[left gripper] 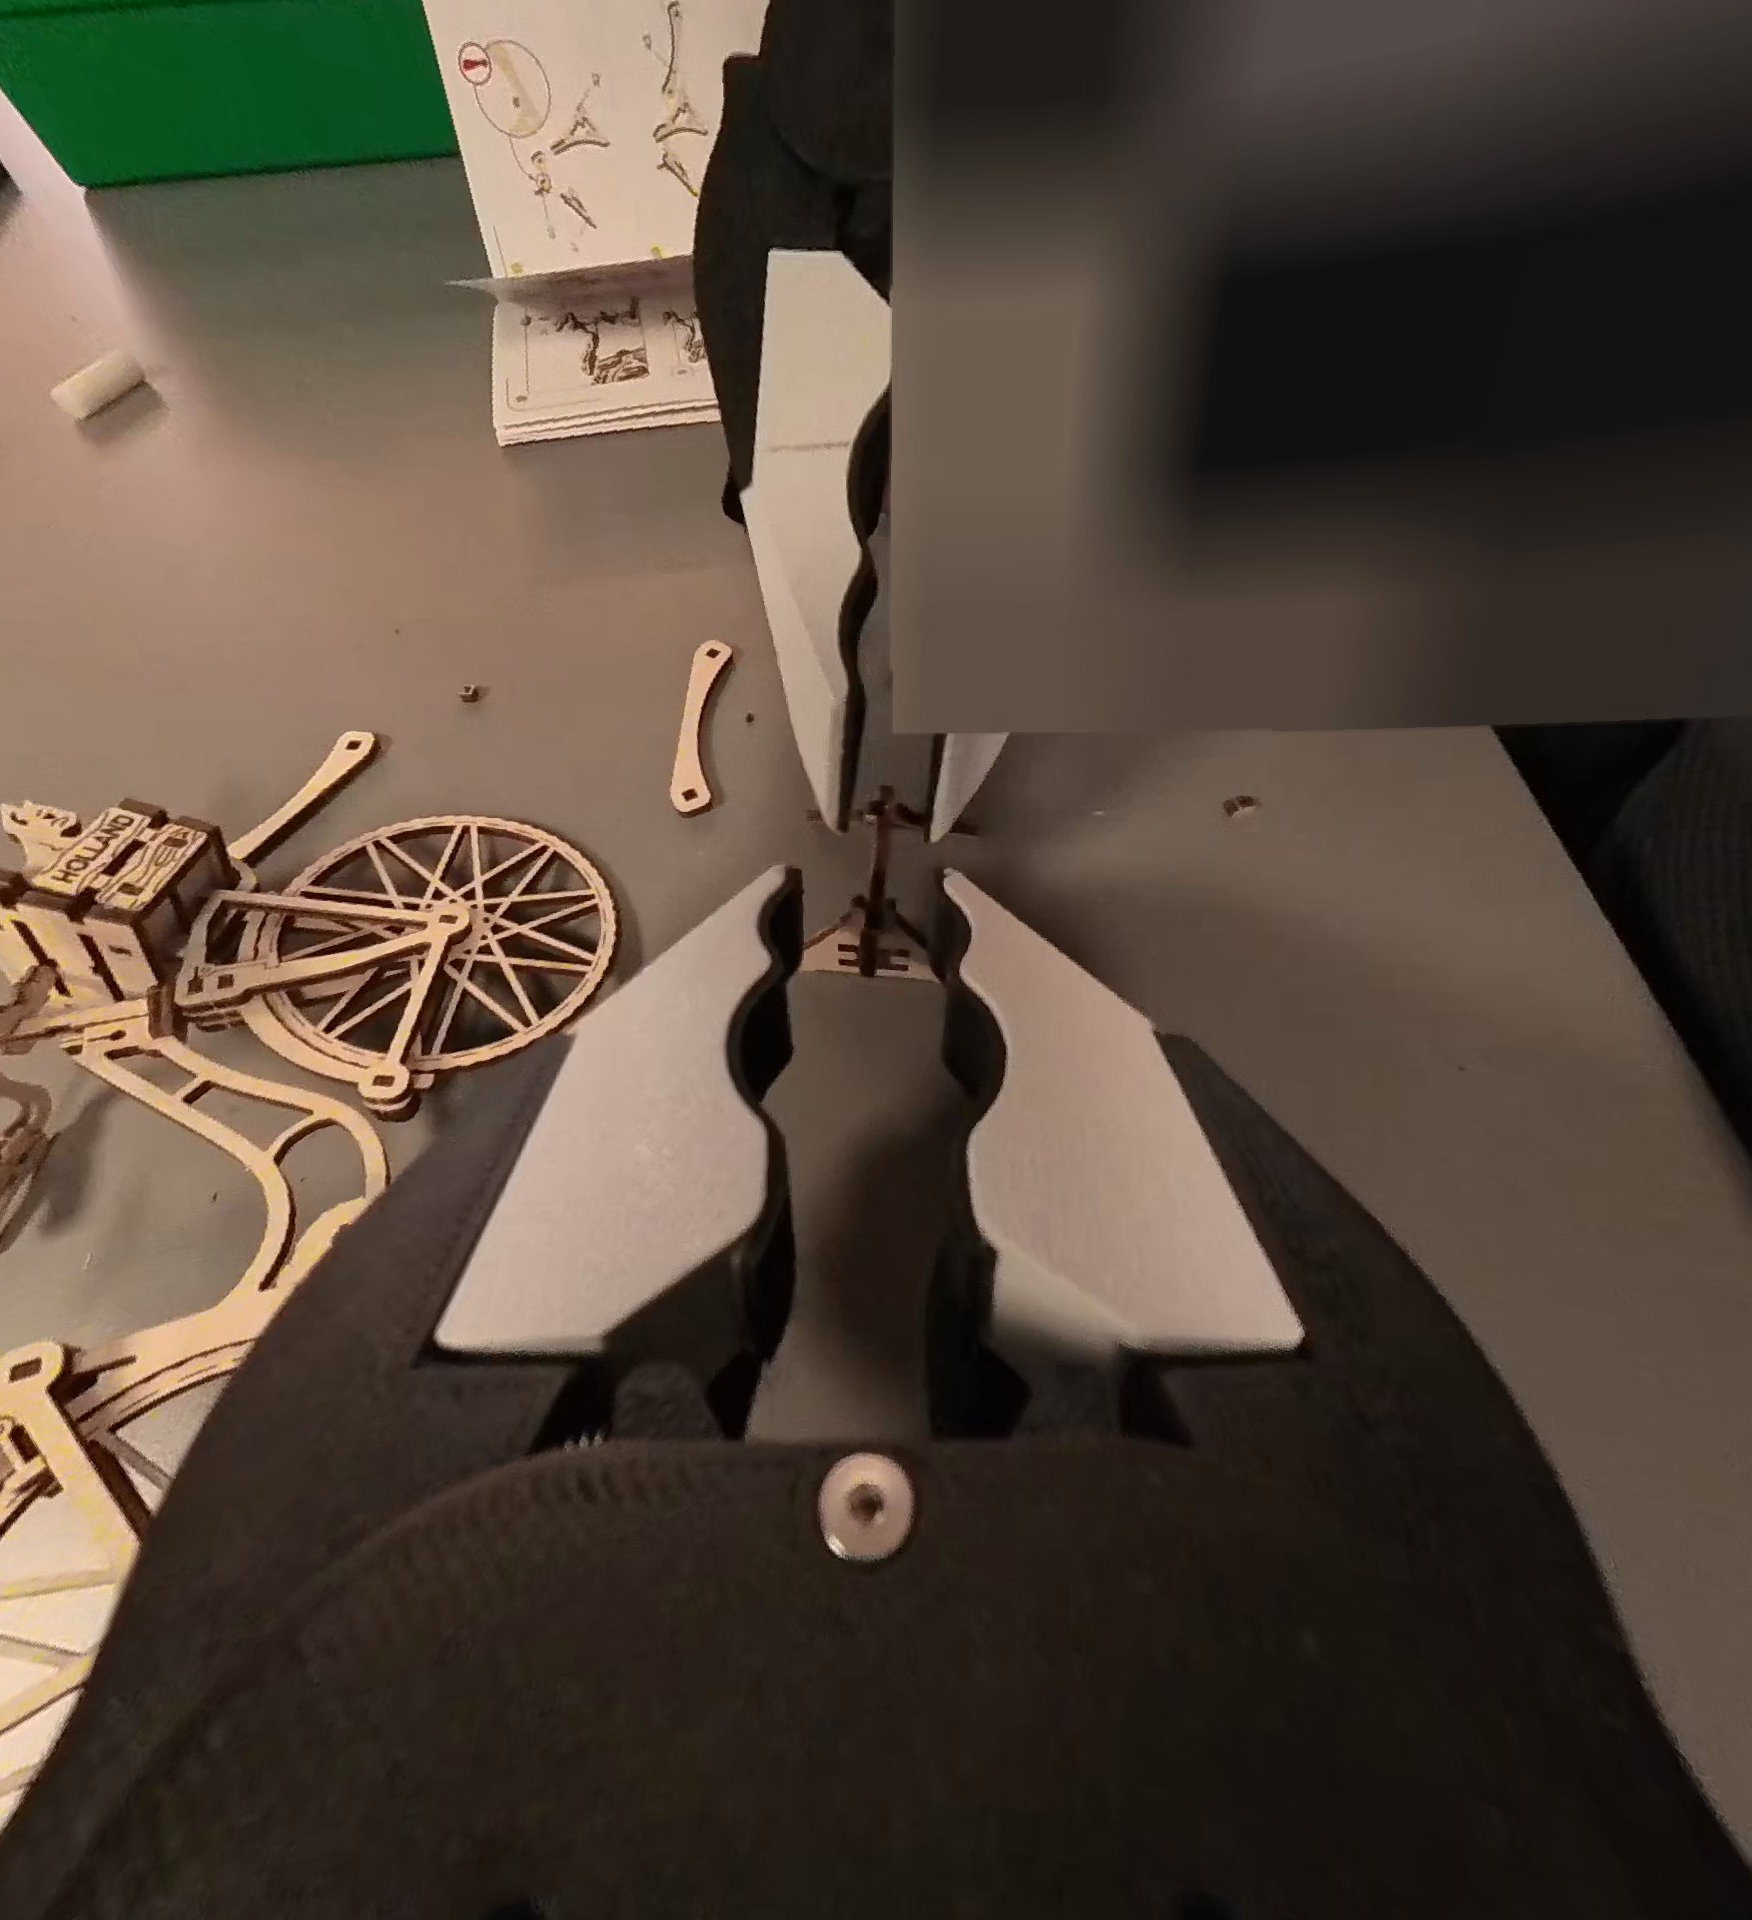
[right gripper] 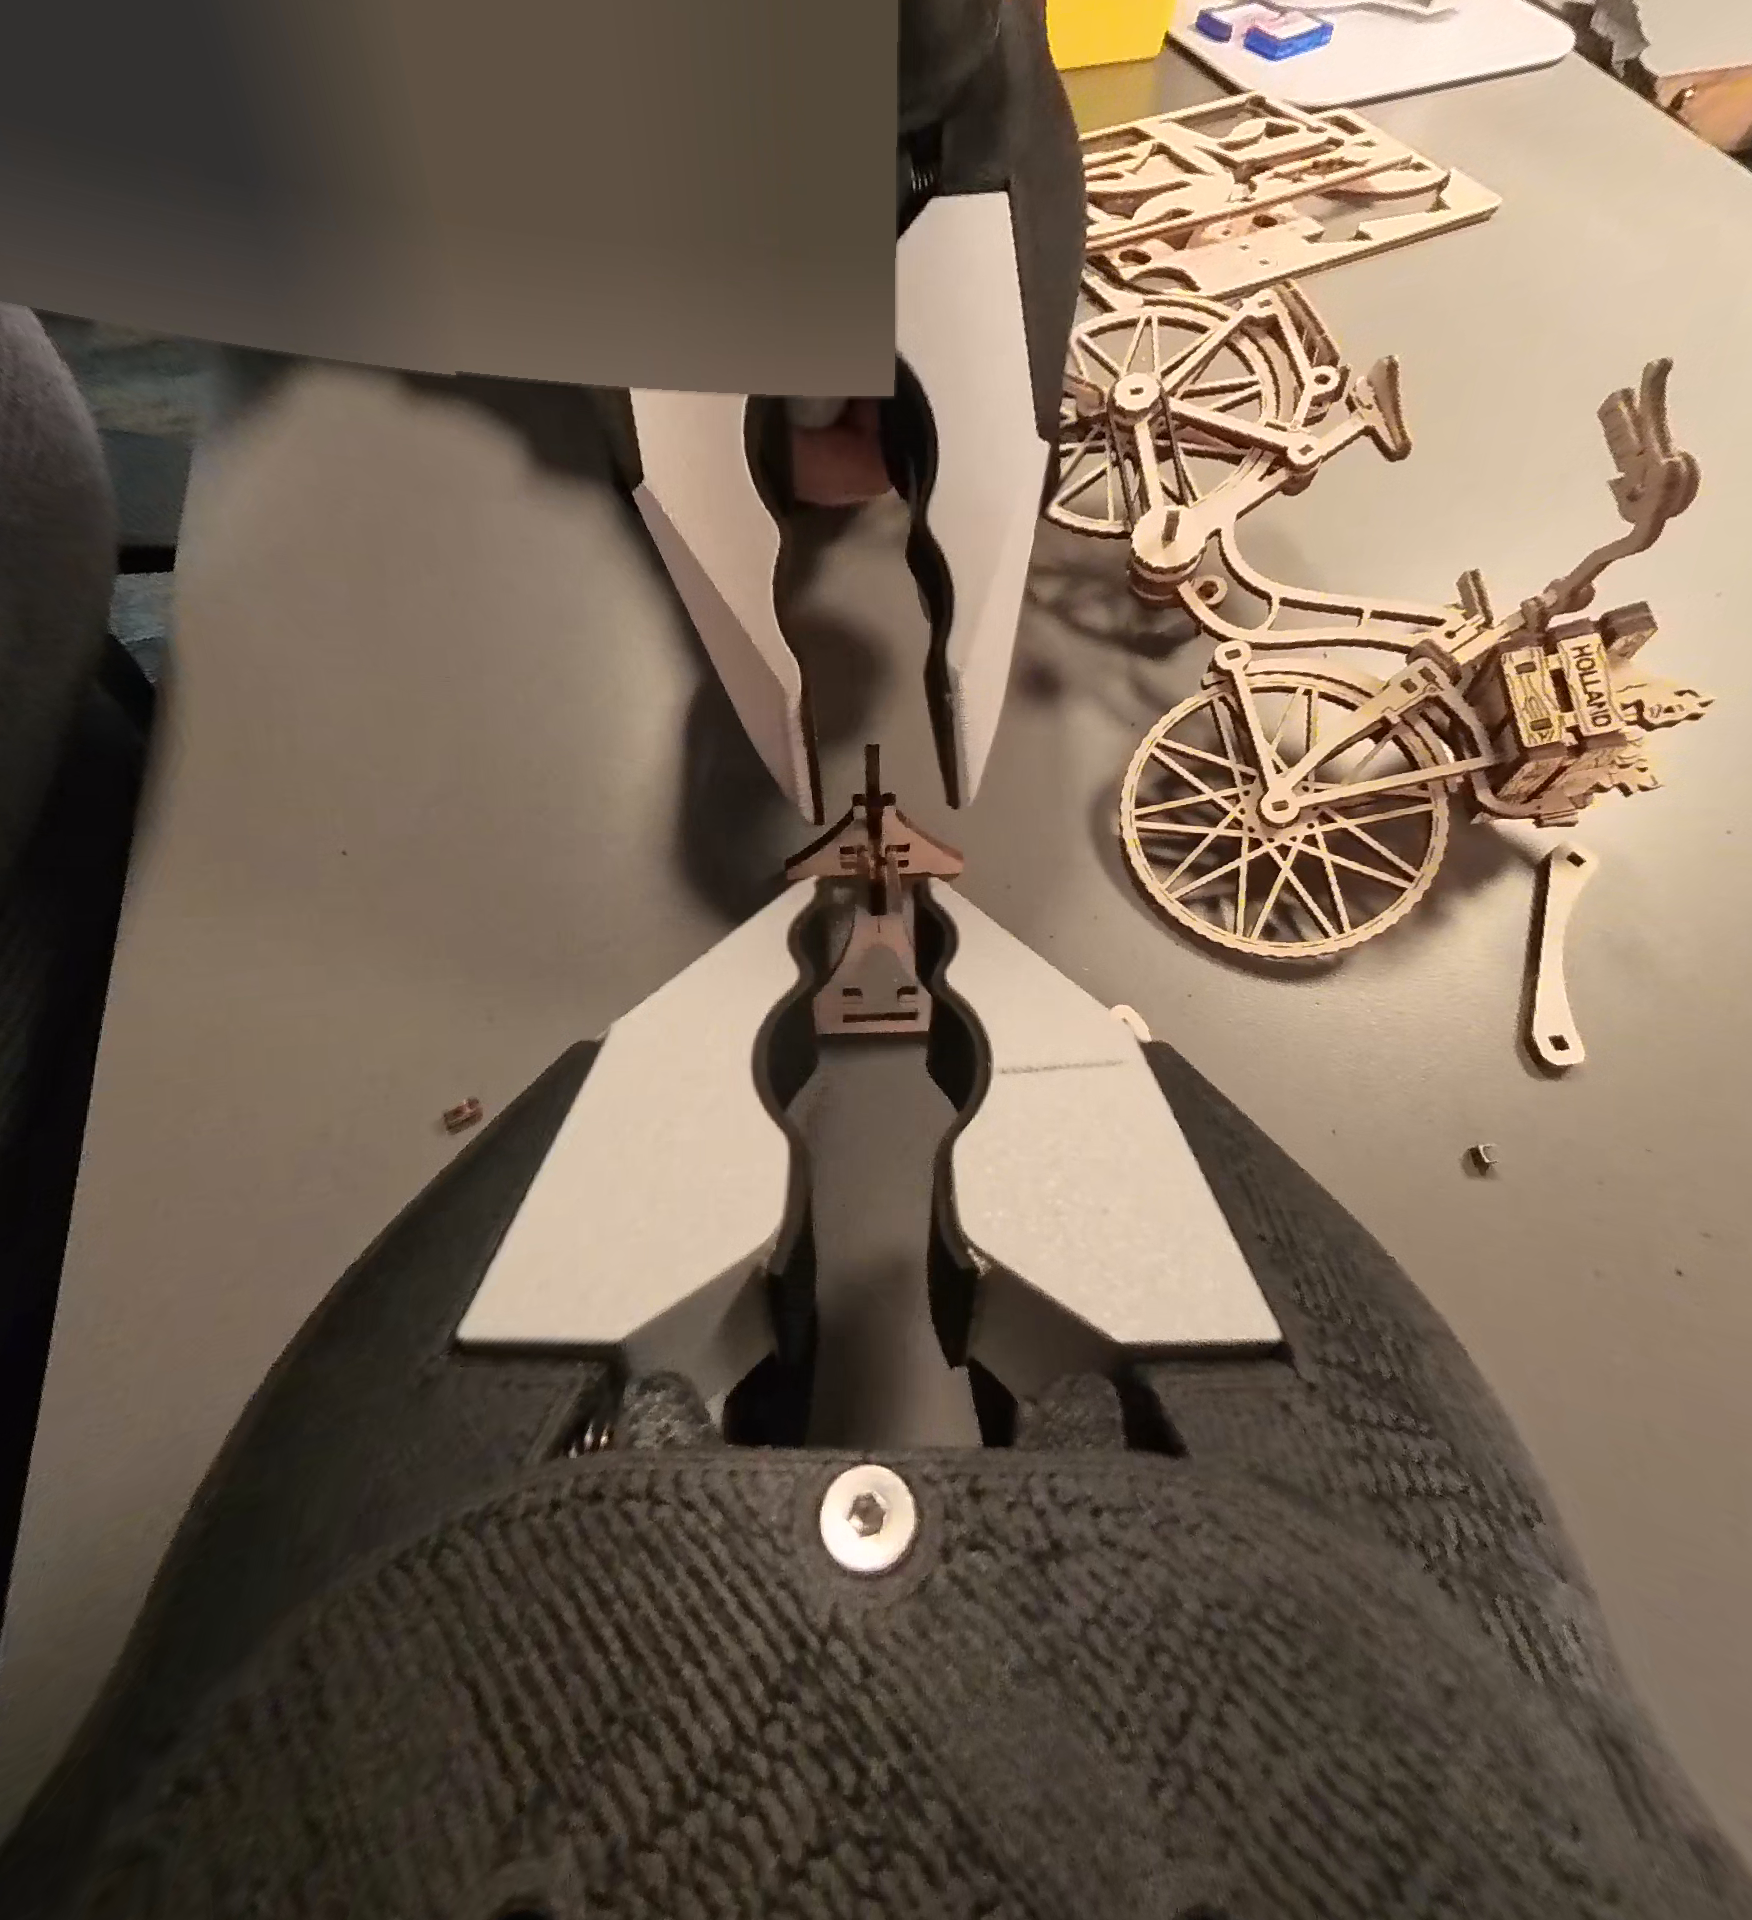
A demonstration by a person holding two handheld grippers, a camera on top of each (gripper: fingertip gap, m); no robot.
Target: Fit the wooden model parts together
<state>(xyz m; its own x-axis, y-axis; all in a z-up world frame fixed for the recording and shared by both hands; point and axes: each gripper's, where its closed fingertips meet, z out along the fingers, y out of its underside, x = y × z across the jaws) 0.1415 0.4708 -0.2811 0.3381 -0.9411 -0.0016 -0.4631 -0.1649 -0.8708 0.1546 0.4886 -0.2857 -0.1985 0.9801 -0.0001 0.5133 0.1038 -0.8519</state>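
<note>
right gripper (right gripper: 867, 914): closed on a small wooden sub-assembly (right gripper: 867, 971), pinched at the fingertips, the flat tabbed end lying back between the fingers.
small wooden sub-assembly: held above the grey tabletop (right gripper: 436, 727); a winged cross-piece and a thin dark peg stick out past the fingertips, toward the other gripper.
left gripper (left gripper: 872, 904): fingers parted, holding nothing; tips just short of the peg, one to each side of it.
key relation: the two grippers face each other tip to tip; the piece's long axis runs along the line between them, peg end toward the left gripper, which looks nearest to that free end.
judged step: the left gripper looks set to close on the peg end or steady it; a sideways slip could bend the thin peg.
wooden bicycle model (right gripper: 1371, 727): partly built, lying on its side on the tabletop, well apart from both grippers; spoked wheel and small crate visible.
curved wooden strip (left gripper: 697, 727): loose, flat on the tabletop, near the right gripper's fingers.
punched parts sheet (right gripper: 1267, 197): beyond the bicycle.
instruction booklet (left gripper: 591, 208): propped open at the far side.
green box (left gripper: 197, 83): far edge.
</note>
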